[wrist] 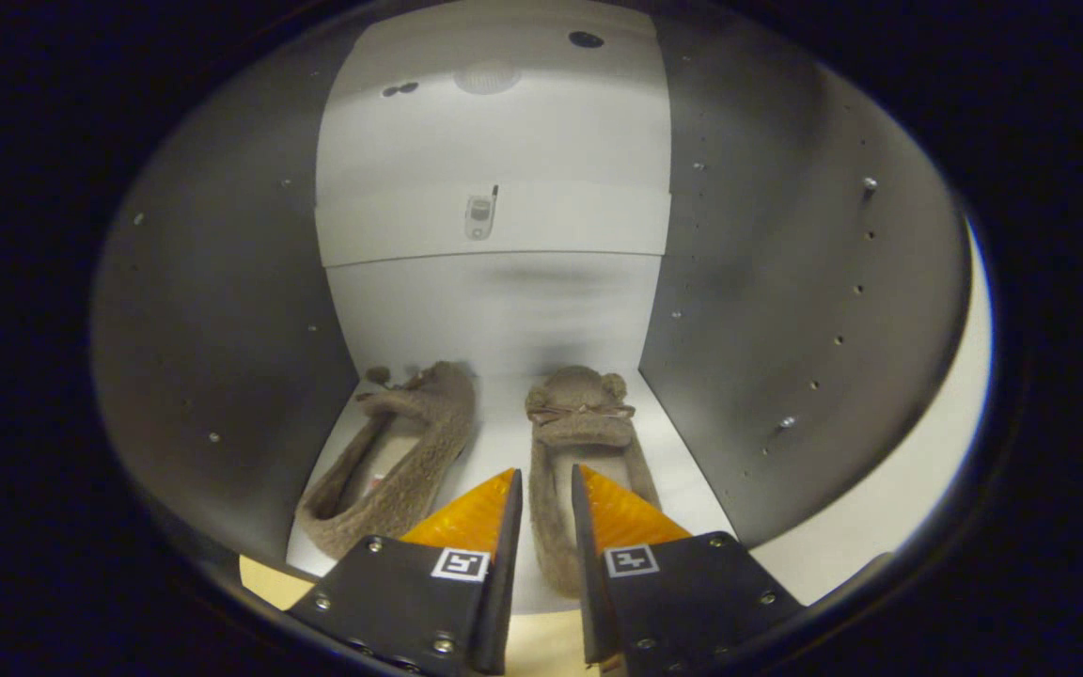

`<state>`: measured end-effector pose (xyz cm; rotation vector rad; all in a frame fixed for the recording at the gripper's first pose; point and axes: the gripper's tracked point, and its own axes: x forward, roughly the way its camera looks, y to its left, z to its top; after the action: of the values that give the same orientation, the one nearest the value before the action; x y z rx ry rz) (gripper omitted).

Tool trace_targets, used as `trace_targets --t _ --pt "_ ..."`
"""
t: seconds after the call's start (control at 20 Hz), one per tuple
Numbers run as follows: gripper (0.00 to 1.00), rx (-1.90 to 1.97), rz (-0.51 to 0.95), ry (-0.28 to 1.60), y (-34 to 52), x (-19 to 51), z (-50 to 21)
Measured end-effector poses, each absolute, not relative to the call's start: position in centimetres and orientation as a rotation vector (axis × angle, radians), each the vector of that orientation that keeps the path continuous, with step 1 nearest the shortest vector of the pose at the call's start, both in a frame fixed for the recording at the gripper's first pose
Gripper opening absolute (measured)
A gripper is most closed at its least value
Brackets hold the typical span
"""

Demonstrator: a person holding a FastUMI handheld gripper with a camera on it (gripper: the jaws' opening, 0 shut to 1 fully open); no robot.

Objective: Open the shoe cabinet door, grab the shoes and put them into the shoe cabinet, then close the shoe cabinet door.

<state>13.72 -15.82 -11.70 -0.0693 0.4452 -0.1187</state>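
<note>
Two fuzzy brown slippers lie side by side, toes to the back, on the white floor point(500, 428) of the open shoe cabinet. The left slipper point(400, 461) lies a little askew, leaning toward the left wall. The right slipper point(584, 414) lies straight, and its left side wall runs back between my fingers. My gripper point(546, 484) is at the cabinet's mouth, its fingers close together with that slipper wall pinched between them. The heel end of the right slipper is hidden behind my fingers.
Grey side walls point(222, 310) point(786, 310) with peg holes close the compartment in on both sides. A white back panel point(494, 310) and a shelf point(494, 226) lie above the slippers. The cabinet's white front edge point(899, 498) shows at the right.
</note>
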Motion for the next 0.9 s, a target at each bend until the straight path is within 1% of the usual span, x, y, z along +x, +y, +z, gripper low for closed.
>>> trace_targets --t 0.4,0.9 --pt "0.3 -0.078 -0.078 0.302 -15.3 5.1 -6.5" --pt "0.3 -0.11 0.015 0.038 -14.2 -8.8 1.7"
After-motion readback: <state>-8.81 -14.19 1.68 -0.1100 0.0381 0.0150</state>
